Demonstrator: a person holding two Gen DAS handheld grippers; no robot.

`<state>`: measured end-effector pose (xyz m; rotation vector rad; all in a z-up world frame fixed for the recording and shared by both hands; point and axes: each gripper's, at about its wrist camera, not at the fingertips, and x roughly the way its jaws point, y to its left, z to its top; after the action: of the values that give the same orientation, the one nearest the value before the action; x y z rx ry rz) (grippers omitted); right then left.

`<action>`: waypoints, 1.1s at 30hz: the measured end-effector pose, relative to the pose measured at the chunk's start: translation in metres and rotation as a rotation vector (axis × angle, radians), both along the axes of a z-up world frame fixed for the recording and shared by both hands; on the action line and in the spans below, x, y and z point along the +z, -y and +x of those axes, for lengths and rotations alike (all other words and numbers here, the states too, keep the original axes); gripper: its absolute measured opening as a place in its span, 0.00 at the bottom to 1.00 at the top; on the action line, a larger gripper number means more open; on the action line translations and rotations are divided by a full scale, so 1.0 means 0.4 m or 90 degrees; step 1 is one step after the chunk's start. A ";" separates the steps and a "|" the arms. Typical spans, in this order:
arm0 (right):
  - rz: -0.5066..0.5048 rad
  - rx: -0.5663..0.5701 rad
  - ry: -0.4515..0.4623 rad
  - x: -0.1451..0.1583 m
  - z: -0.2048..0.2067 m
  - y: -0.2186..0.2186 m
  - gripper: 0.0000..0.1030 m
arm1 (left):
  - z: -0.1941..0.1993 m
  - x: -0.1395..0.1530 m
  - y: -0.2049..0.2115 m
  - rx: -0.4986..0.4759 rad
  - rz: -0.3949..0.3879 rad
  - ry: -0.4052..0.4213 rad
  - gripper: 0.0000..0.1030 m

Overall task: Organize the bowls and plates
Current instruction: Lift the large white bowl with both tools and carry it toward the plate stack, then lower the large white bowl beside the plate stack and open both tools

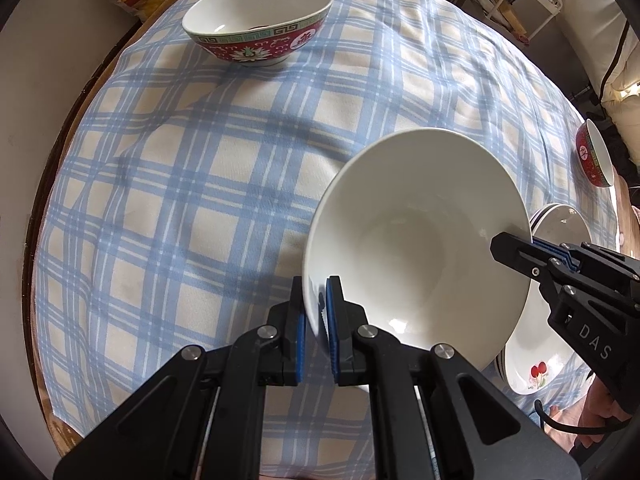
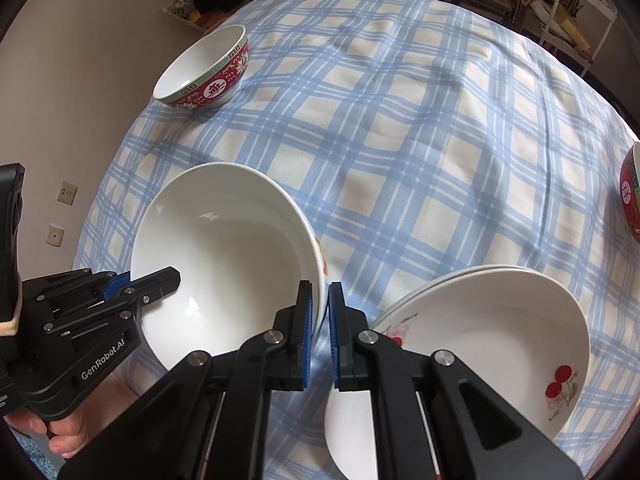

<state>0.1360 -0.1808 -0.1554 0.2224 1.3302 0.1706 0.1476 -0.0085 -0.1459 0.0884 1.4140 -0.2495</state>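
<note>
Blue-checked tablecloth (image 1: 200, 200) over a round table: white bowl (image 1: 420, 240) aloft near its near edge, pinched at opposite rims by left gripper (image 1: 316, 312) and right gripper (image 2: 324, 312), apparently mid-carry, next wanting a level lowering toward the cherry-print plates (image 2: 500, 332).

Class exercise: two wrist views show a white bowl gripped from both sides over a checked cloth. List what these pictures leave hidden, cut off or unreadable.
- Left wrist view: the white bowl hides most of the stacked cherry plates; their count is unclear.
- Right wrist view: the second red bowl is cut by the frame edge.
- Both views: the white bowl's underside, and whether it touches the cloth, are hidden.
- Right wrist view: small writing on the top plate is unreadable.
</note>
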 end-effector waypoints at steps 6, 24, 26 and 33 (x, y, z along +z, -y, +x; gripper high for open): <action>-0.007 0.004 0.008 0.003 0.003 -0.001 0.08 | 0.010 0.000 0.002 0.002 -0.001 0.004 0.09; -0.018 0.022 0.076 0.088 0.020 0.008 0.08 | 0.019 0.054 -0.026 -0.019 0.003 0.026 0.17; -0.012 0.019 0.083 0.110 0.037 0.011 0.08 | 0.027 0.064 -0.036 -0.019 -0.002 0.020 0.20; -0.030 0.039 0.100 0.162 0.111 -0.019 0.09 | 0.050 0.098 -0.062 -0.002 -0.005 0.020 0.35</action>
<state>0.1802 -0.1732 -0.0904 0.1266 1.1837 0.2041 0.1677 0.0163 -0.1065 0.0881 1.3814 -0.2559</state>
